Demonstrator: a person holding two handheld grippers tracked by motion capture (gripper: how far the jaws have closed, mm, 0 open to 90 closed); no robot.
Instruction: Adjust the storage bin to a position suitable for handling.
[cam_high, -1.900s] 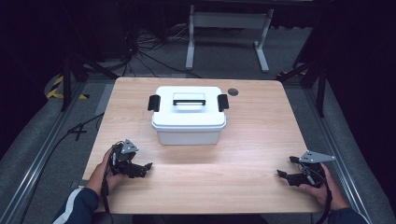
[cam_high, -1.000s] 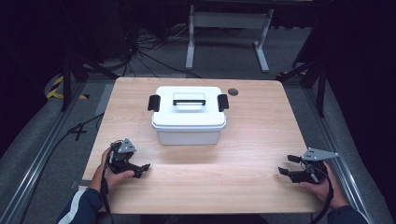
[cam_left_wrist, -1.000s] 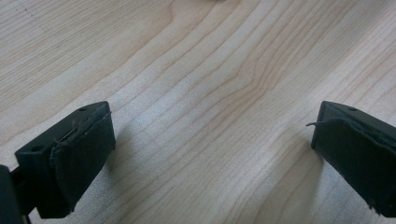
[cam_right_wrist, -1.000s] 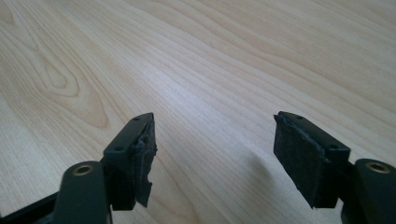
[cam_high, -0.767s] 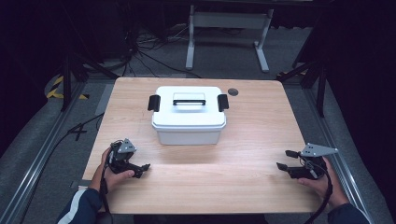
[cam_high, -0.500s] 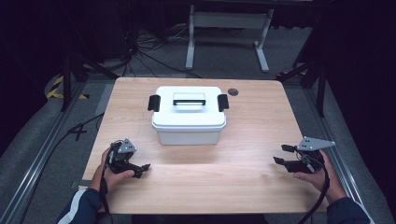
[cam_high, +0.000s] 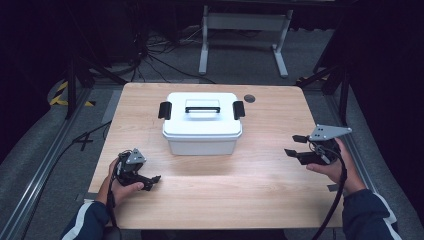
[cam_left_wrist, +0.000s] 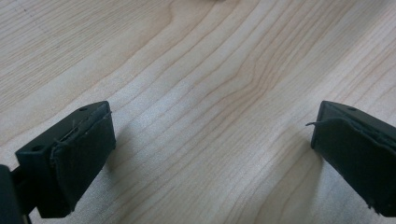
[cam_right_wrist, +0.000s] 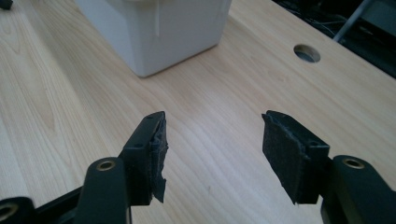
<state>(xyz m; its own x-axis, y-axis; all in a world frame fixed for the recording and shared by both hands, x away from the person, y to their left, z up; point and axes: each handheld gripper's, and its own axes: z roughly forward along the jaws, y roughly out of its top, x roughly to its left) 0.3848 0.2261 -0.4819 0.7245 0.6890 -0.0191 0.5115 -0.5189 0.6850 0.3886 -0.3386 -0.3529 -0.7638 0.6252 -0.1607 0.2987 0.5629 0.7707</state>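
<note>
While both pairs of jaws stand wide and empty, the left gripper sits low near the white lidded box, and the right gripper hovers beside it above the wooden table.

A light wood-grain surface carries a white lidded box with black latches near its far middle; a round hole sits beside the box.

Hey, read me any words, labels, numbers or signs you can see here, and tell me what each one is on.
No readable text.
White lidded box: plain, no label or brand visible.
Wooden table: only grain and a round hole.
Left gripper and right gripper: no markings legible.
</note>
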